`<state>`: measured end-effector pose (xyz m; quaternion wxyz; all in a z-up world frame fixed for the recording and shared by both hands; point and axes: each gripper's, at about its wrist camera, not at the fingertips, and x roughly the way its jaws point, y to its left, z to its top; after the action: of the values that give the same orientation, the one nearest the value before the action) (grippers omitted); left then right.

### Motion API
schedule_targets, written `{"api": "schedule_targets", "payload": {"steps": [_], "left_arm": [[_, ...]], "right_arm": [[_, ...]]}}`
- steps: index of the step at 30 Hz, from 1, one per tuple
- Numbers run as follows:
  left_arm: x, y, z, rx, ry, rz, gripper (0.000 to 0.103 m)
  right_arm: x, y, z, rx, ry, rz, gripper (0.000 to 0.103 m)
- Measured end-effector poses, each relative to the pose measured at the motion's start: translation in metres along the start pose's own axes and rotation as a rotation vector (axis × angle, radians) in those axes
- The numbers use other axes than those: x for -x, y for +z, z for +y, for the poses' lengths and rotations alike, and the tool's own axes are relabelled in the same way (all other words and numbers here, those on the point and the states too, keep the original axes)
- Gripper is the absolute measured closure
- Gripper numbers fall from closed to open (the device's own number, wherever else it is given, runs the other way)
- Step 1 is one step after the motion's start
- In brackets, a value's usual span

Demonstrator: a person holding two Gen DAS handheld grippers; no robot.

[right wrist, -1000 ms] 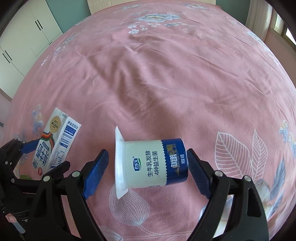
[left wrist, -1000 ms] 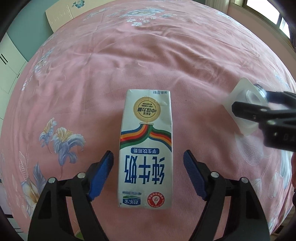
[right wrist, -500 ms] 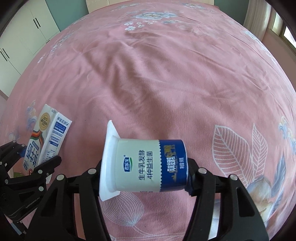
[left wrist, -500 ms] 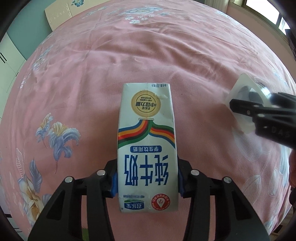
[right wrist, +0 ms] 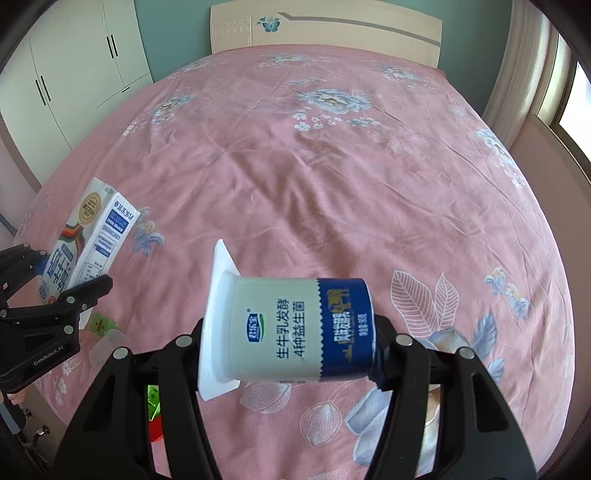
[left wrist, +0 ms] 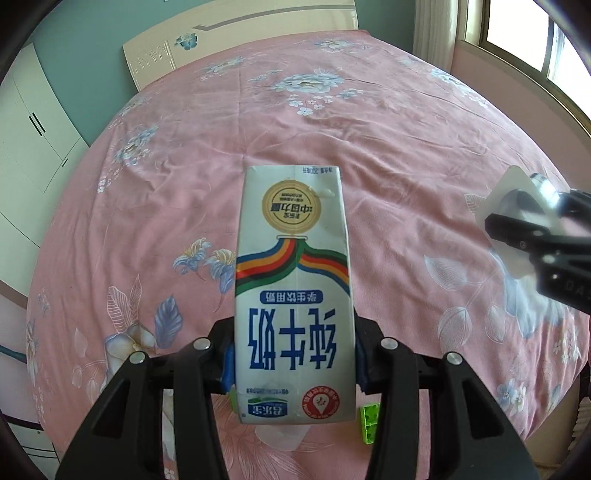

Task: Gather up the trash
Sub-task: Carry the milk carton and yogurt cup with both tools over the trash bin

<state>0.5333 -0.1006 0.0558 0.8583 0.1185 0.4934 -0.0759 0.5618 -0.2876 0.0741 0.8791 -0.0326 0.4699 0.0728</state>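
L gripper clamped on milk carton, held above pink bed nr foot edge. R gripper clamped on yogurt cup, sideways, rim left; contents not visible.

Pink floral bed, cream headboard, white wardrobe, sunlit window.

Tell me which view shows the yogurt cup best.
The right wrist view: the yogurt cup fills the centre, lying sideways between the right gripper pads, label readable. The left wrist view catches only its rim at the right edge, mostly behind gripper fingers.
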Motion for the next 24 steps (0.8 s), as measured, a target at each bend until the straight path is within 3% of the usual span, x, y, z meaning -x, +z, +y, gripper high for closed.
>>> {"api": "schedule_targets", "payload": {"steps": [14, 24], "left_arm": [[0.229, -0.059, 0.037, 0.001, 0.059, -0.278, 0.054], [0.325, -0.125, 0.04, -0.019, 0.069, -0.371, 0.054]], "right_arm": [[0.228, -0.037, 0.089, 0.163, -0.023, -0.238, 0.043], [0.357, -0.098, 0.154, 0.286, 0.013, -0.374, 0.043]]}}
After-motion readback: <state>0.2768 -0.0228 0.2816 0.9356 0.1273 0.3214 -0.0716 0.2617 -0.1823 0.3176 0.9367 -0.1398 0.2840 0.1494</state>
